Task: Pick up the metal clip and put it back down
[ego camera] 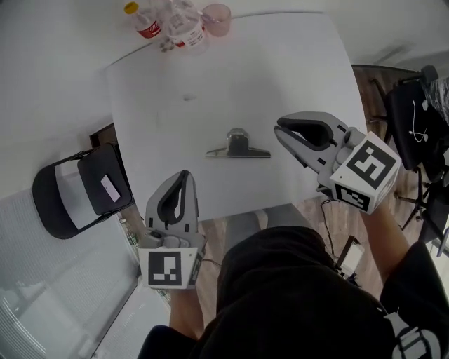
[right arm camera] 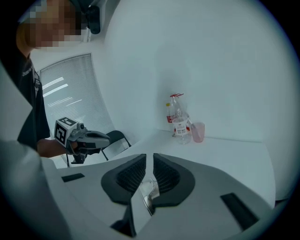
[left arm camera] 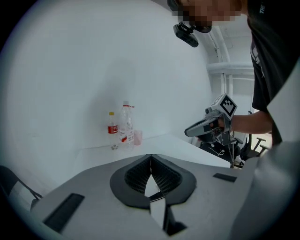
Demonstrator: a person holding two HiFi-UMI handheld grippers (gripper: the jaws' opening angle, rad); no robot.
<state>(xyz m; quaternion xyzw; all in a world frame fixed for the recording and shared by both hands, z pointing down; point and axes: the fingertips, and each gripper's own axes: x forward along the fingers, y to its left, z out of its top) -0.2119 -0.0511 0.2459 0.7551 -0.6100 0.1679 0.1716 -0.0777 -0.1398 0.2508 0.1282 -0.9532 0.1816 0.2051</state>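
Meeting at their tips, the jaws of the left gripper point(left arm camera: 151, 158) are closed with nothing between them. Only white table shows through the slot below the pads.

Right gripper point(right arm camera: 149, 158): jaws parted by a thin slit, pads pressing on nothing. Low in the gap, shiny metal of the clip point(right arm camera: 149, 191) shows on the table beyond, not gripped.

Clip, head view point(ego camera: 237, 144): metal, lying flat at the centre of the frame on the table point(ego camera: 280, 70), free of both grippers.

Right gripper, head view point(ego camera: 280, 130): centre right of the frame, tip pointing left, near the clip's right end but apart from it. Its marker cube is toward the frame's right edge.

Left gripper, head view point(ego camera: 184, 175): lower left of centre, tip over the table's near edge, apart from the clip.

Table: white, rounded corners, filling the upper middle of the frame.

Far corner, top of frame: red-label bottle point(ego camera: 146, 22) with yellow cap, clear bottle point(ego camera: 186, 26) and pink cup point(ego camera: 216, 19), close together.

Chair point(ego camera: 77, 196): black, at the left edge, beside the table.

Person: dark top point(ego camera: 295, 294) filling the bottom of the frame.
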